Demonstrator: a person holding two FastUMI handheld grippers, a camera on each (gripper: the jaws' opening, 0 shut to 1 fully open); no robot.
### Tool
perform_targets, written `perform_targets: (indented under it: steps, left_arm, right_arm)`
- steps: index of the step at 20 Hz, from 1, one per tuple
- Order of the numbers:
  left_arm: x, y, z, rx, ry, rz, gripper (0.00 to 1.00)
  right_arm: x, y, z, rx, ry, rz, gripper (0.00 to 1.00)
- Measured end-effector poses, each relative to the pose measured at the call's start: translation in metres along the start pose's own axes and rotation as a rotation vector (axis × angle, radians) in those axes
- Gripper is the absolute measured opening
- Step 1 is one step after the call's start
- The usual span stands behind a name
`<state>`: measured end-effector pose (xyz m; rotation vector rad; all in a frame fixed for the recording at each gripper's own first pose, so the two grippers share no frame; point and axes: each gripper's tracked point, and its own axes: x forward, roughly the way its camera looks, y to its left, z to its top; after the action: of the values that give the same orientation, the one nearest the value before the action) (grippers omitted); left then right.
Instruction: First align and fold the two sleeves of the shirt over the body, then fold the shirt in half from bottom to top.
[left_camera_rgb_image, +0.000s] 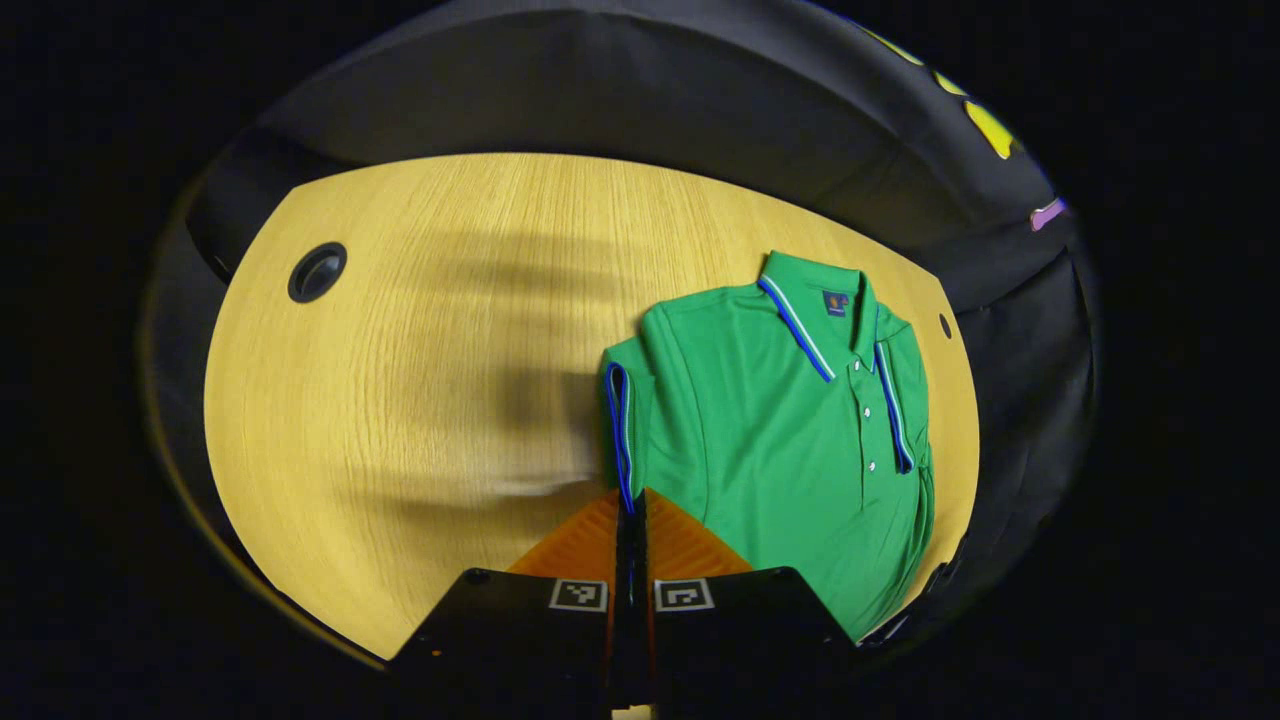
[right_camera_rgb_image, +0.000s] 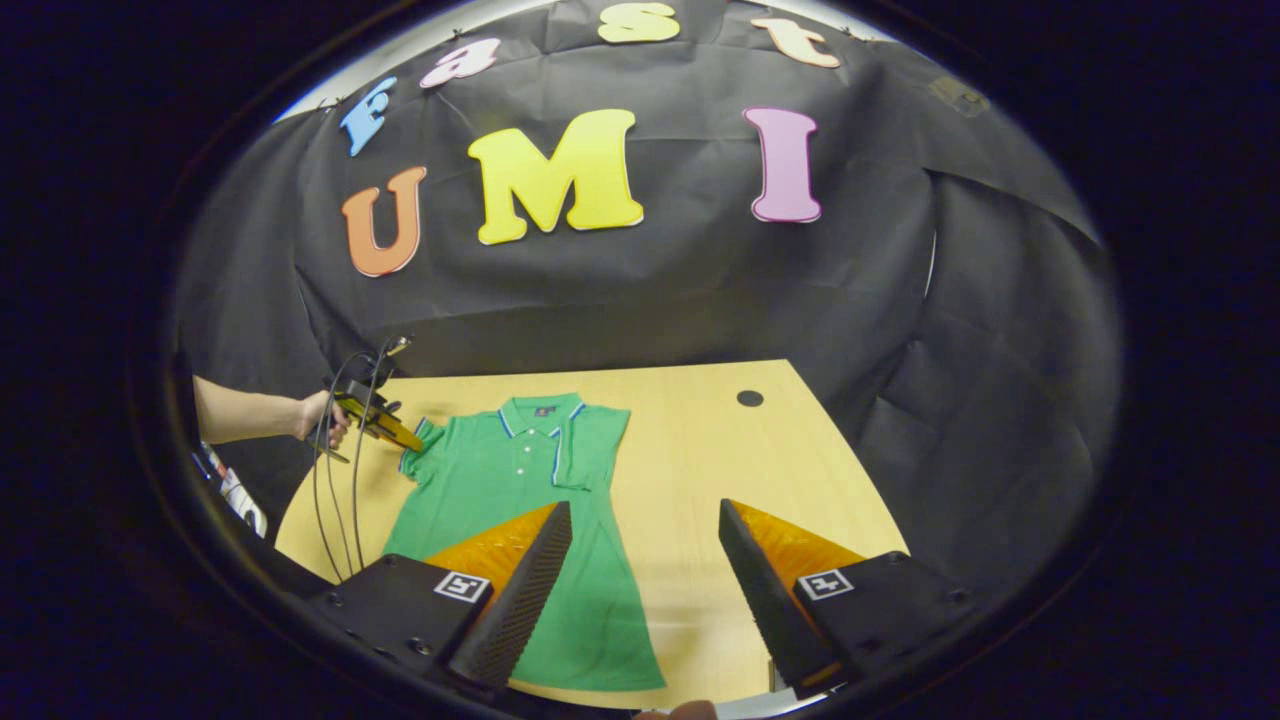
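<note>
One sleeve already lies folded over the green shirt (right_camera_rgb_image: 520, 500), spread collar-away on the wooden table (right_camera_rgb_image: 690, 440) — the other sleeve (left_camera_rgb_image: 622, 425) is the business at hand. The left gripper (left_camera_rgb_image: 632, 505) has its fingers closed together right at that sleeve's blue-trimmed cuff, apparently pinching the edge. From there the shirt's body lies to the gripper's right, its long axis running collar to hem, so the fold likely goes that way. The right gripper (right_camera_rgb_image: 645, 560) hovers near the hem, fingers wide apart — farther from the sleeve, holding nothing.
</note>
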<state>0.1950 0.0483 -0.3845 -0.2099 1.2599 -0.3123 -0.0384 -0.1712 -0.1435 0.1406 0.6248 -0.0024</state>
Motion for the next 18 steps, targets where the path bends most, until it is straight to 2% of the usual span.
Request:
perform_targets:
  steps: [3, 5, 8, 9, 12, 14, 15, 16, 17, 18]
  left_arm:
    - [-0.014, -0.021, 0.01, 0.013, -0.036, -0.013, 0.03]
    - [-0.019, -0.04, 0.014, 0.02, -0.044, -0.026, 0.03]
    - [-0.016, -0.067, 0.023, 0.05, -0.068, -0.025, 0.03]
    - [-0.011, -0.075, 0.028, 0.046, -0.08, -0.019, 0.03]
    - [0.005, -0.103, 0.031, -0.013, -0.093, -0.047, 0.04]
    - [0.012, -0.119, 0.032, -0.04, -0.104, -0.083, 0.05]
    - [0.017, -0.121, 0.034, -0.052, -0.115, -0.071, 0.06]
    - [0.019, -0.122, 0.035, -0.062, -0.126, -0.055, 0.15]
    - [0.02, -0.121, 0.035, -0.068, -0.139, -0.041, 0.22]
    - [0.015, -0.121, 0.04, -0.072, -0.157, -0.03, 0.4]
  right_arm:
    - [-0.001, -0.001, -0.003, 0.011, -0.001, 0.009, 0.93]
    - [-0.002, 0.001, -0.001, 0.009, -0.014, 0.014, 0.95]
    - [-0.009, 0.0, 0.002, -0.016, -0.047, 0.007, 0.93]
    - [-0.011, 0.001, 0.002, -0.019, -0.051, 0.008, 0.95]
    - [-0.017, 0.0, 0.002, -0.01, -0.064, -0.006, 0.95]
    - [-0.02, -0.008, -0.001, -0.014, -0.072, -0.045, 0.95]
    - [-0.02, -0.012, -0.003, -0.023, -0.073, -0.064, 0.96]
    - [-0.02, -0.012, -0.006, -0.035, -0.065, -0.076, 0.99]
    - [-0.02, -0.012, -0.007, -0.043, -0.064, -0.075, 0.93]
    - [-0.02, -0.011, -0.006, -0.055, -0.068, -0.077, 0.93]
